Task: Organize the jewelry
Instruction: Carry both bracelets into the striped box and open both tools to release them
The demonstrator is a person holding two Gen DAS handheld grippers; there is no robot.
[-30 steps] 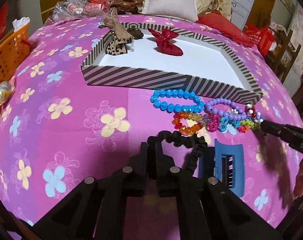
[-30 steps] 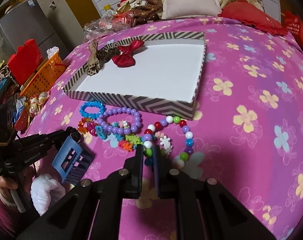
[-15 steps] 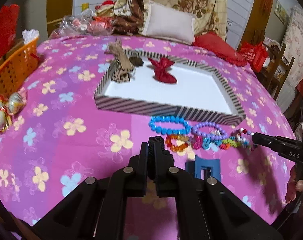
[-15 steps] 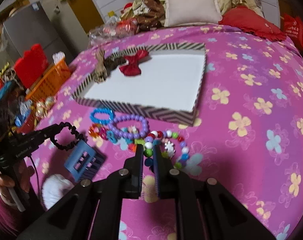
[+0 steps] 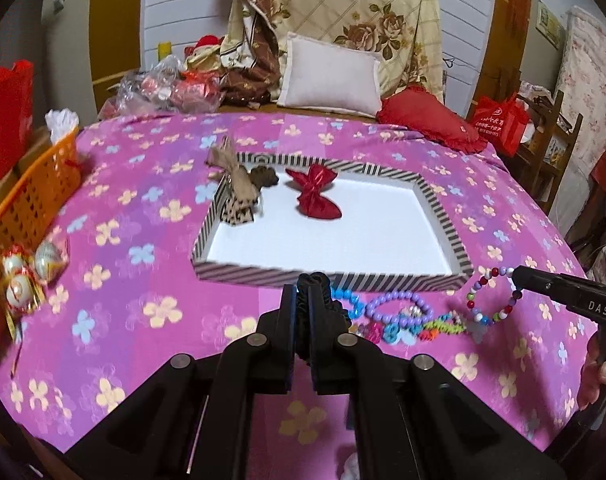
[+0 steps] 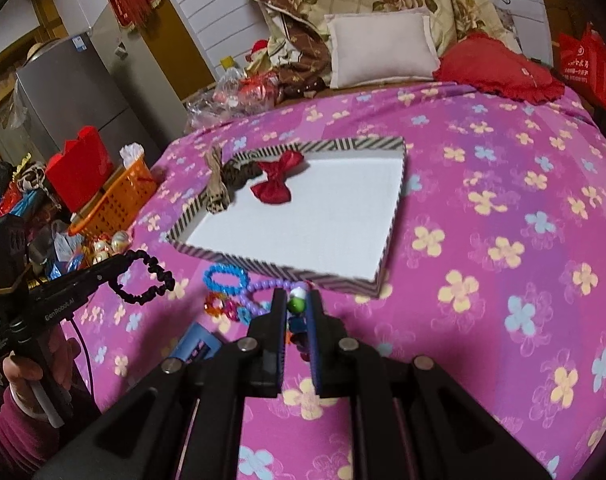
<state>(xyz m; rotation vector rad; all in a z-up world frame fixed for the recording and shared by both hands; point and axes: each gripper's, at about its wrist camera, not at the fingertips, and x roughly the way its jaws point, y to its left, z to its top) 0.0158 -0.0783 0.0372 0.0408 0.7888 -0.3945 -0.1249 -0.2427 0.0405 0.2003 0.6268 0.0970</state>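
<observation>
- Pink flowered bed cover (image 5: 151, 264) spreads under everything, with the striped tray (image 5: 443, 216) lying on it, two bows inside.
- Both grippers have risen since a second ago, each lifting its piece clear of the cover, near the tray's front wall.
- Left gripper (image 5: 299, 300) has its jaws clamped on the black scrunchie (image 6: 143, 280).
- Right gripper (image 6: 297, 304) has its jaws closed on the multicoloured bead bracelet (image 5: 491, 296), probably bound for the tray.

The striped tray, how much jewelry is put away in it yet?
Done: two bows, red and tan, sit in the tray. In hand: the left gripper holds a black scrunchie; the right gripper holds a colorful bead bracelet. Left: blue and purple bracelets on the bedspread.
</observation>
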